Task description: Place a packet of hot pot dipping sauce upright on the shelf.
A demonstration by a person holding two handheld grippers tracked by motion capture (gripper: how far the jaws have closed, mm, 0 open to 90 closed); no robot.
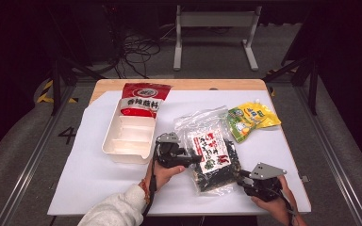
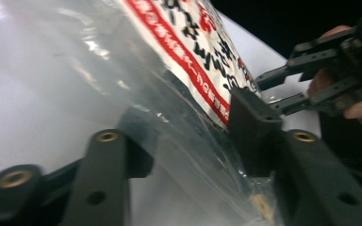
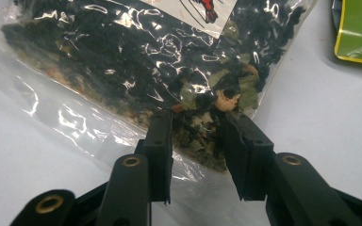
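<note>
A clear bag of dark dried seaweed (image 1: 212,150) with a white and red label lies in the middle of the table. My left gripper (image 1: 199,159) reaches its left edge. In the left gripper view the jaws (image 2: 191,132) stand open, one under the plastic and one over the seaweed bag (image 2: 193,42). My right gripper (image 1: 241,175) is at the bag's near right corner. Its jaws (image 3: 198,141) stand a little apart, astride that corner of the seaweed bag (image 3: 146,52). The left gripper view also shows the right gripper (image 2: 268,92) with a gap between its fingers.
A white divided tray (image 1: 122,148) sits left of the bag, with a red packet (image 1: 143,99) lying on its far end. A yellow and green pouch (image 1: 250,120) lies to the right, its edge seen as the pouch (image 3: 358,33). White sheet covers the table.
</note>
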